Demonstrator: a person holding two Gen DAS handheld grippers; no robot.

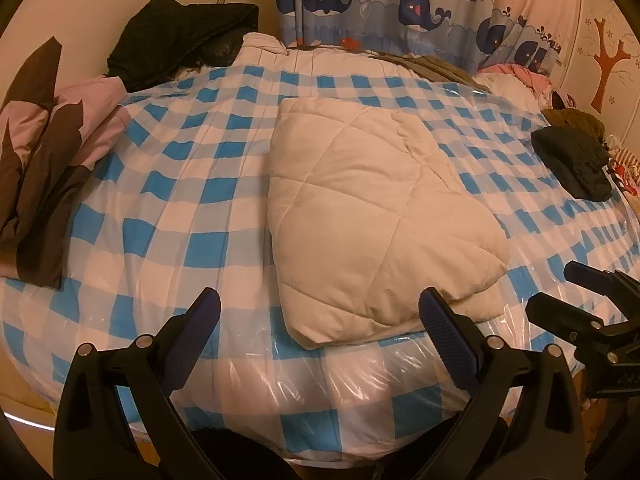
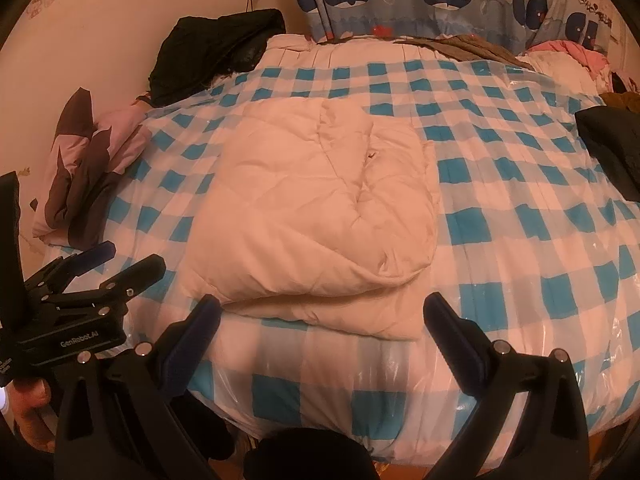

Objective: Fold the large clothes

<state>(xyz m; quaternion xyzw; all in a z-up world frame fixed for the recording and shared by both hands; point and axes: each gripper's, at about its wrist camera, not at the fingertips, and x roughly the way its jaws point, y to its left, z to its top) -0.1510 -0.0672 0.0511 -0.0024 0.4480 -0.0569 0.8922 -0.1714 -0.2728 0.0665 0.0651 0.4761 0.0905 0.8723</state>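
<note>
While both grippers are hovering at the near edge of the bed (image 1: 168,208), nothing is sitting between either pair of jaws. Far off to the left of the left gripper (image 1: 320,312), a pink and brown pillow (image 1: 44,152) is leaning against the wall, and a black garment (image 1: 180,44) is lying beyond it at the far corner. Straight ahead of the left gripper's released, wide-spread jaws, the folded cream quilt (image 1: 372,216) is resting on the blue checked cover, its near corner lying just past the right-hand fingertip (image 1: 434,304). The right gripper (image 2: 322,308) is likewise standing released and spread, with the quilt's near edge lying just beyond its fingertips and untouched by them. To the right of both, another dark garment (image 1: 576,164) is sitting near the bed's edge, well apart from the quilt. Behind everything, a whale-print curtain (image 1: 380,0) is hanging.
</note>
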